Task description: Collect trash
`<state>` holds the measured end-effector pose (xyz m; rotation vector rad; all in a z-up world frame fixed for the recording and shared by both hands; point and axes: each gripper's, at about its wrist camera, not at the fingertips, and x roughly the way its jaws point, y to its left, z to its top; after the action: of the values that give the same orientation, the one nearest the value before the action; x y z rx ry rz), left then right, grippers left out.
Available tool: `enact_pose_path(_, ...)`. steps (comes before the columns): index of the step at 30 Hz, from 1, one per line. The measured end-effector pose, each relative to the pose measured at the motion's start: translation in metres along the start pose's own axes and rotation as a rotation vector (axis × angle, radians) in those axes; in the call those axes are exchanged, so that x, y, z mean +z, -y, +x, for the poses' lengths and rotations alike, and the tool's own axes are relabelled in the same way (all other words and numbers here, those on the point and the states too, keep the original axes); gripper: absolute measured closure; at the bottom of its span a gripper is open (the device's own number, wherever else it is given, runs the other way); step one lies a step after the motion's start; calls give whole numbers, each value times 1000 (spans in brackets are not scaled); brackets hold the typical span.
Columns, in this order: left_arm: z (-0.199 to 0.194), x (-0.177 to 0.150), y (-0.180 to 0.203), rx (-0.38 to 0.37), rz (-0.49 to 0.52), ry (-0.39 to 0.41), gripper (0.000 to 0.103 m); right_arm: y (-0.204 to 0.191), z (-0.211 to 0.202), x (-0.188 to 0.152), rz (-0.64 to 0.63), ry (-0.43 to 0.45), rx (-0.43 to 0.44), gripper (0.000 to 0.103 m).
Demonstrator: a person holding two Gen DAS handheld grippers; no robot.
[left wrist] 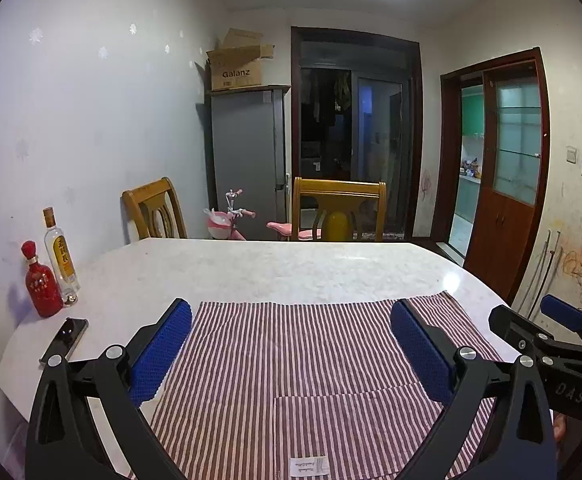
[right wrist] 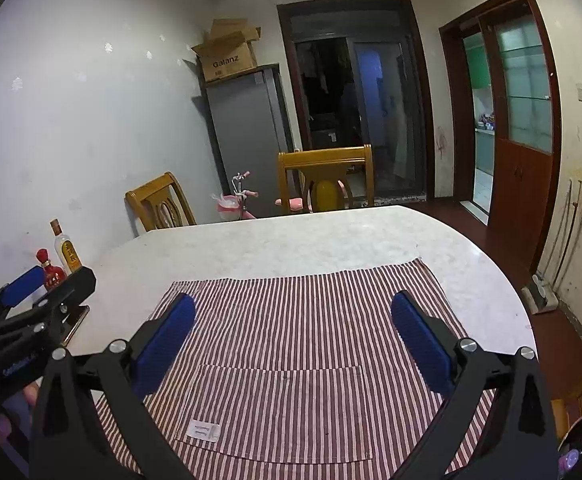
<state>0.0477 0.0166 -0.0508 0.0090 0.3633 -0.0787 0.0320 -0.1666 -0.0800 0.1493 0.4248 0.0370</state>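
A red-and-white striped cloth (left wrist: 303,364) lies flat on the white marble table (left wrist: 251,268), also in the right wrist view (right wrist: 291,328). No loose trash shows on it. My left gripper (left wrist: 291,352) is open and empty, held above the cloth's near part. My right gripper (right wrist: 293,344) is open and empty, also above the cloth. Each gripper shows at the edge of the other's view: the right gripper (left wrist: 551,332) and the left gripper (right wrist: 31,300).
A red bottle (left wrist: 42,280), a clear bottle (left wrist: 61,256) and a phone (left wrist: 65,340) stand at the table's left edge by the wall. Two wooden chairs (left wrist: 337,208) stand at the far side. A fridge (left wrist: 247,160) stands behind.
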Motion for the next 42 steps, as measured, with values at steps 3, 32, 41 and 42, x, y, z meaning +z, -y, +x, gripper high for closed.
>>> enact_pose_path(3,-1,0,-1,-1,0,1,6,-1,0,0,2,2,2,5)
enact_pose_path(32,-8,3,1,0,-5,-2,6,-6,-1,-2,9,-2,13,5)
enact_pose_path(41,-7,1,1,-1,-5,-7,6,-7,-1,-3,9,-5,15,5)
enact_pose_path(42,-6,0,1,0,-5,-8,6,-8,-1,-3,9,-6,14,5)
